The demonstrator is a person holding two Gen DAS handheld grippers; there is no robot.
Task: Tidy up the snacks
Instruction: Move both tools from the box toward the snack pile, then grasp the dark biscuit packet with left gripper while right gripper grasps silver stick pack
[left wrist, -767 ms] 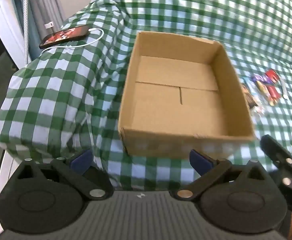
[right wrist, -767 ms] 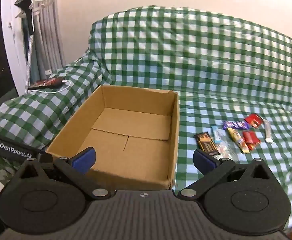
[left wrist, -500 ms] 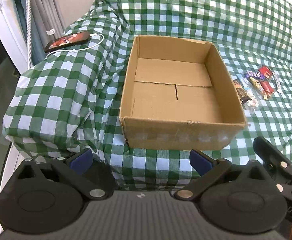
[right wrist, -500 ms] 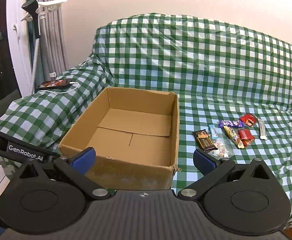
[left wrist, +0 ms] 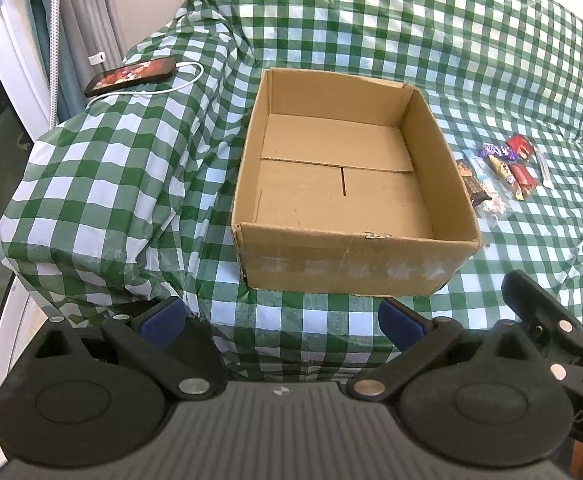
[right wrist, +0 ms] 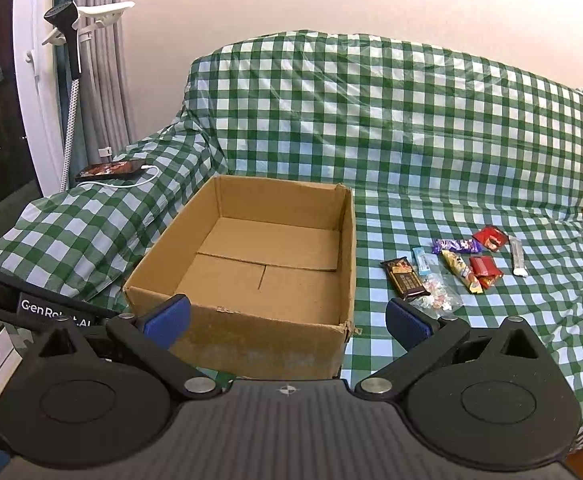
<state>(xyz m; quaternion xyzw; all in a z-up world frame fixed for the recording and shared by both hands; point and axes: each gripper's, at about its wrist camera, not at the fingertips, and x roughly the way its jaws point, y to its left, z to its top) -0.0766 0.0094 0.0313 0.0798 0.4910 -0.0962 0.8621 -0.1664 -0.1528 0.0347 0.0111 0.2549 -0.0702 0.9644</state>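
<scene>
Green checked cloth covers the sofa (right wrist: 431,128), where light, crinkly, slippery snacks (right wrist: 451,266), best pinched mid-wrapper, are spread just right of the box (right wrist: 251,264); both hand-held grippers (right wrist: 287,318) (left wrist: 281,318) are held apart.

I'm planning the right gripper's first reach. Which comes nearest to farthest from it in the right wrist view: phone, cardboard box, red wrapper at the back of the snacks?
From the right gripper:
1. Cardboard box, straight ahead, nearest.
2. Red wrapper, ahead to the right, behind the other snacks.
3. Phone, far left on the covered armrest.
</scene>
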